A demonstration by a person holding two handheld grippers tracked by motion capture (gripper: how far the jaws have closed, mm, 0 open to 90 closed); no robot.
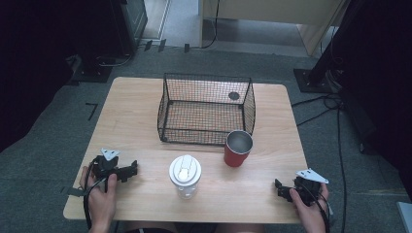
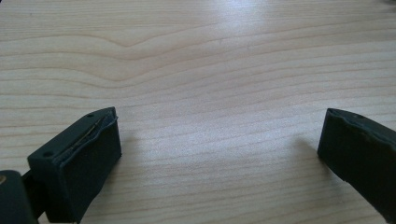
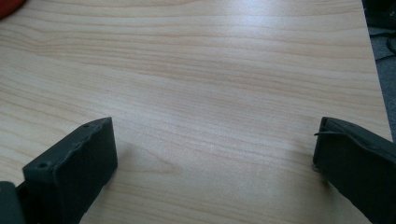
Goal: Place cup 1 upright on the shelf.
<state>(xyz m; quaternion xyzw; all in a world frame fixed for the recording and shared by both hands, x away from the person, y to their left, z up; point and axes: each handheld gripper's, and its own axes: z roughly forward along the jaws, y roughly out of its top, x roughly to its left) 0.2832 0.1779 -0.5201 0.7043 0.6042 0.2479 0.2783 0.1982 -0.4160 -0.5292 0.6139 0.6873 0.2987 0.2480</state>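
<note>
Here, at the near edge of the bench [image 1: 145, 204], the left tool [image 1: 130, 171] rests by the near left corner, its jaws spread wide with only bare wood between them in the left gripper view [image 2: 219, 140]. The right tool [image 1: 280, 188] lies by the near right corner, jaws likewise spread over bare wood [image 3: 215, 144]. Between them, just back from the near edge, stands a clear bottle [image 1: 185, 176] with a white lid, upright and well apart from both tools. Farther back and to its right stands a red cup [image 1: 238, 148], open at the top. Behind it, toward the far edge, sits a black wire basket [image 1: 167, 104], the cup just beside its near right corner.
</note>
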